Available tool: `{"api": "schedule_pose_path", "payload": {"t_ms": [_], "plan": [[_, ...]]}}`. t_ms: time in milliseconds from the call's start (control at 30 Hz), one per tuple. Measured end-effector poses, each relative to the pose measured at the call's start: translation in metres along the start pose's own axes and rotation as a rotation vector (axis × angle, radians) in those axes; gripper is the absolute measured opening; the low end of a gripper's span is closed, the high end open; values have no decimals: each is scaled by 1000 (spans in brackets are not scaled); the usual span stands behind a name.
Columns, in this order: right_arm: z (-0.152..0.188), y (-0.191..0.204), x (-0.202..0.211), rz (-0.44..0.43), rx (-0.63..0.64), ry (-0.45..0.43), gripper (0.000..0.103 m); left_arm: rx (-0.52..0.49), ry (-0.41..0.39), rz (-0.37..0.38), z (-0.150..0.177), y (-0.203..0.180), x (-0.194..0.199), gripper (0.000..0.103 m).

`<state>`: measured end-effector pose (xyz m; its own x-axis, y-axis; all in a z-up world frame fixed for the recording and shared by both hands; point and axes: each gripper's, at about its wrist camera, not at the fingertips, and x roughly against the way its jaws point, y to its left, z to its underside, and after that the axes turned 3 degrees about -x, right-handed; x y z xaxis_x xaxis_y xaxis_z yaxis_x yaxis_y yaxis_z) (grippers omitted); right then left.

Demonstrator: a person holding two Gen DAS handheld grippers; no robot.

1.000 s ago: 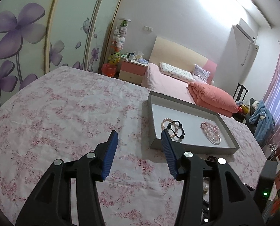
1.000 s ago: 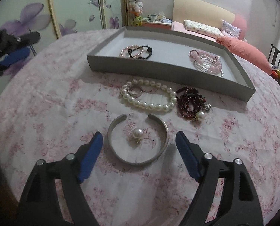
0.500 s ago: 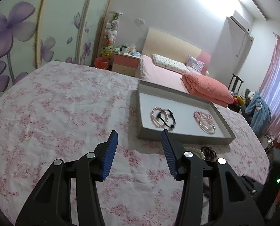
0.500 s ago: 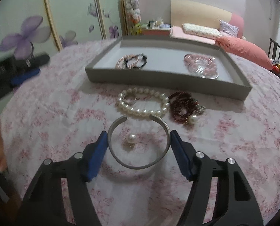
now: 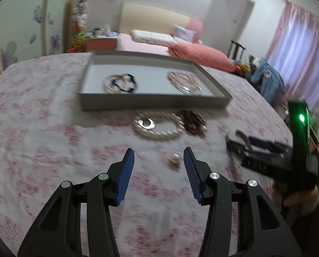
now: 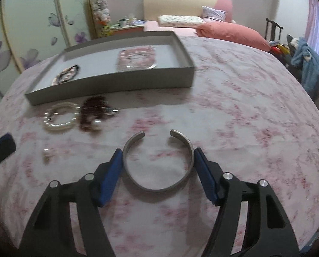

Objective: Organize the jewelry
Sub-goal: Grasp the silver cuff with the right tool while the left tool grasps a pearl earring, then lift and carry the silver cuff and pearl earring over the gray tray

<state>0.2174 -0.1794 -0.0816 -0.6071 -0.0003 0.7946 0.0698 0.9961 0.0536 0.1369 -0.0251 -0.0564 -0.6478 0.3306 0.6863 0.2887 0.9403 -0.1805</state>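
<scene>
- Nearest, in the right wrist view: right gripper (image 6: 157, 171) clamped across one silver cuff bangle (image 6: 158, 162), blue pads touching its two outer sides, open ends facing away. Looks lifted off the floral cloth (image 6: 234, 115), though hard to be sure.
- Left gripper (image 5: 158, 171) spread about halfway, pinching nothing, hovering low over the cloth.
- Just ahead of its right finger: one small pearl piece (image 5: 174, 162), blurred, lying loose.
- Farther out, still on the cloth: one white pearl bracelet (image 5: 159, 126) with one silver ring (image 5: 146, 123) inside its loop; touching it, one dark red bead cluster (image 5: 193, 122), strand count impossible to tell.
- Beyond, just behind those: one grey tray (image 5: 153, 101), holding two groups: a pink-and-black bracelet pair (image 5: 119, 82) on one side, a pink bead set (image 5: 184, 82) on the other.
- Judged progress: under half done. Two groups already stowed; five items left outside, counting the bangle now gripped and likely bound for the tray.
</scene>
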Motion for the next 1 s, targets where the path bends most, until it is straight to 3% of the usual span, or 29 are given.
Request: {"api": "schedule_pose_path", "payload": {"t_ms": [133, 467, 767, 1000], "plan": [[0, -7, -3, -1, -8, -5, 65, -49, 44, -5, 2, -17, -15, 49], [0, -5, -4, -8, 6, -5, 66, -91, 108, -39, 5, -35, -42, 13], [1, 3, -4, -20, 26, -3, 66, -61, 102, -82, 4, -15, -37, 13], [3, 17, -4, -47, 73, 0, 66, -35, 95, -158, 3, 20, -26, 13]]}}
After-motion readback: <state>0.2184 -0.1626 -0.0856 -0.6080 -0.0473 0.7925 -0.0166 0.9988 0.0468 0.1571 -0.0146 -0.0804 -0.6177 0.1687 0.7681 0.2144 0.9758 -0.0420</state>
